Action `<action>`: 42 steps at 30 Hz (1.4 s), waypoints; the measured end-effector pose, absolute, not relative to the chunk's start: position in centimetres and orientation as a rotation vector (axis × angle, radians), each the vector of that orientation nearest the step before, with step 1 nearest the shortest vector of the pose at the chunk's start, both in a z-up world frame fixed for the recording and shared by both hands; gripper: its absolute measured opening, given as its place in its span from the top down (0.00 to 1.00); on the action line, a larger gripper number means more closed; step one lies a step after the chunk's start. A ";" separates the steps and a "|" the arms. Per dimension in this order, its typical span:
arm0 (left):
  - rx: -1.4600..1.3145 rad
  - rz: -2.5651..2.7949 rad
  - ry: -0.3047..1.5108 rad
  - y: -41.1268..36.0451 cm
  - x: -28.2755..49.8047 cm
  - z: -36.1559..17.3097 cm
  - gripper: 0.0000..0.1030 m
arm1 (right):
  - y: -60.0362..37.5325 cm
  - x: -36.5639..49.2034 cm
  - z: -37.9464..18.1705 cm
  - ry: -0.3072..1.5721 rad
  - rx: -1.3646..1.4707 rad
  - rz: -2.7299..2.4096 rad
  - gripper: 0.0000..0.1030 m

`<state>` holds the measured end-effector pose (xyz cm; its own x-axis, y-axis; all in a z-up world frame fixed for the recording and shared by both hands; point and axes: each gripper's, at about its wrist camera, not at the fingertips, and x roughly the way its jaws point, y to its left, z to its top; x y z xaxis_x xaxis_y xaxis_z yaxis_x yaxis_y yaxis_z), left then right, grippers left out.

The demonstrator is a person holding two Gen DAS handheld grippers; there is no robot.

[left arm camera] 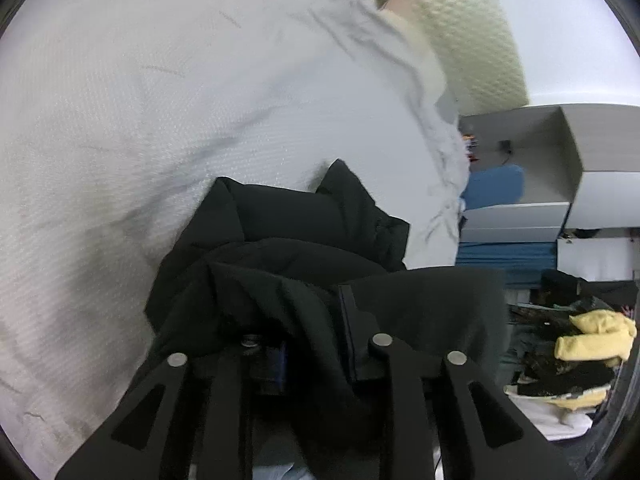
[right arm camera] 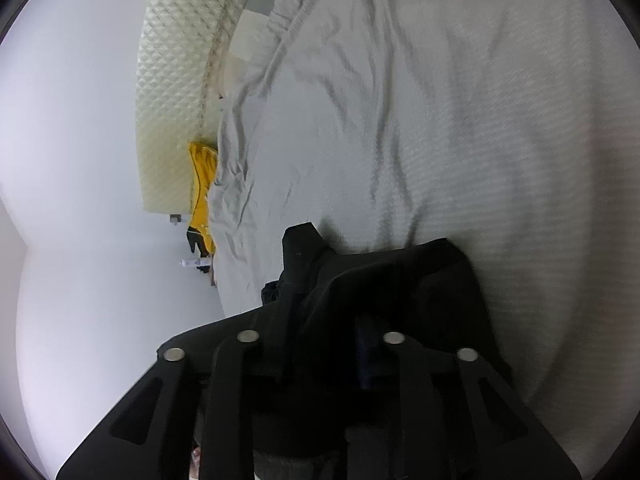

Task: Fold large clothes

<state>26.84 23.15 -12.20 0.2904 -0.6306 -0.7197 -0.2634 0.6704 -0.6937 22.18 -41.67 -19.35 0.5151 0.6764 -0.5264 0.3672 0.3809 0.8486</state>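
Note:
A black padded garment lies bunched on the white textured bedsheet. In the left wrist view part of it drapes over and between the jaws of my left gripper, which stand a little apart, and a blue pad shows beside the cloth. In the right wrist view the same black garment covers the fingertips of my right gripper. Its jaws also stand apart, with cloth lying loose between them next to a blue pad. The sheet is creased beyond the garment.
A cream quilted headboard stands at the bed's end. A yellow garment hangs off the bed edge. Beside the bed are grey boxes, a blue item and a pile of yellow and dark clothes.

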 end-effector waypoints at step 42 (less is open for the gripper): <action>0.054 -0.113 0.751 0.1 25.9 -13.7 0.32 | -16.5 21.5 -13.9 0.773 0.070 0.233 0.12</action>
<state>25.90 0.05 -13.70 0.7253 -0.0835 -0.6833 0.1218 0.9925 0.0081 21.48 -16.54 -13.90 0.6914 0.2338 -0.6837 -0.1824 0.9720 0.1478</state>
